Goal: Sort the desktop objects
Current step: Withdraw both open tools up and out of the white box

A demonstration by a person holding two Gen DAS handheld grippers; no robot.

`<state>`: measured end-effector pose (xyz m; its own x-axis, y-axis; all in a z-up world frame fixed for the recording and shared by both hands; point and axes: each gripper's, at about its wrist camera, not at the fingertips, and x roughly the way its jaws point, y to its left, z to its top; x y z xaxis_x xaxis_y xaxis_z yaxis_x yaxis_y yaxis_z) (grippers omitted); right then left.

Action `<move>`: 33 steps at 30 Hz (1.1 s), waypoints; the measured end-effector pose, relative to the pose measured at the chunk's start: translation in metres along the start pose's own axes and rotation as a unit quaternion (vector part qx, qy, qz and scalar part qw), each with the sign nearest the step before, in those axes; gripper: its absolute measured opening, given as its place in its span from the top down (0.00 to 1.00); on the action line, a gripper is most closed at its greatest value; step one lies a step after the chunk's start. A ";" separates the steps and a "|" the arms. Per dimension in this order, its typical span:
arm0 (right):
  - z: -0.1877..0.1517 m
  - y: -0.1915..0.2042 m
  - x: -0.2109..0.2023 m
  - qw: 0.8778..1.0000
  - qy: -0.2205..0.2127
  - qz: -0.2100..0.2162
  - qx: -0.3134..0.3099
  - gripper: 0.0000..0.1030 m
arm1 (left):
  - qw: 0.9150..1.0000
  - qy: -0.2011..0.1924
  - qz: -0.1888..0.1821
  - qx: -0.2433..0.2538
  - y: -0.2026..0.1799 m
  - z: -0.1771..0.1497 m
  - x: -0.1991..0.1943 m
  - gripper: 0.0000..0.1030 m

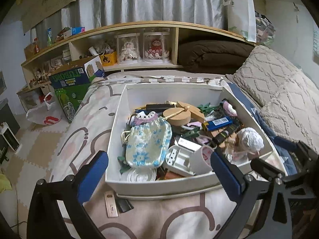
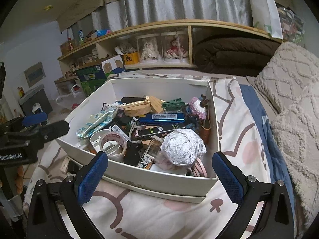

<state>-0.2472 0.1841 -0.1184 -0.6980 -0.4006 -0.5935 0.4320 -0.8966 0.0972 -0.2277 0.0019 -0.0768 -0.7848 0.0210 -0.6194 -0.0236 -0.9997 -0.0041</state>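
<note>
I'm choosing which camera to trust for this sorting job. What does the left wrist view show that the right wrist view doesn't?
Only the left wrist view shows the ruler lying on the bedspread in front of the white box, and the floral pouch's full face. Only the right wrist view shows the pink rings in the box's near corner. Both show the blue lighter, the tape roll, the white crocheted ball and open, empty jaws.

White box (image 1: 116,137) on bed (image 1: 83,131)
</note>
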 end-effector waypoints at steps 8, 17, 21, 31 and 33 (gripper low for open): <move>-0.004 0.003 -0.013 1.000 -0.018 -0.002 0.004 0.00 | 1.000 -0.005 0.003 -0.002 -0.002 -0.017 -0.009 0.00; -0.020 0.003 -0.025 1.000 -0.003 -0.004 0.016 0.00 | 1.000 -0.015 0.000 0.000 -0.002 -0.029 -0.026 0.00; -0.028 0.007 -0.029 1.000 0.008 -0.003 0.021 0.00 | 1.000 -0.019 -0.007 -0.014 0.005 -0.036 -0.034 0.00; -0.047 0.021 -0.039 1.000 0.020 -0.017 0.011 0.00 | 0.999 -0.005 -0.006 -0.035 0.022 -0.063 -0.046 0.00; -0.050 0.023 -0.039 1.000 0.023 -0.018 0.010 0.00 | 0.999 -0.002 -0.007 -0.041 0.028 -0.069 -0.048 0.00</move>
<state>-0.1817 0.1885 -0.1332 -0.6848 -0.3598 -0.6337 0.3953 -0.9140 0.0919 -0.1478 -0.0276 -0.1010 -0.7873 0.0342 -0.6156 0.0168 -0.9969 -0.0769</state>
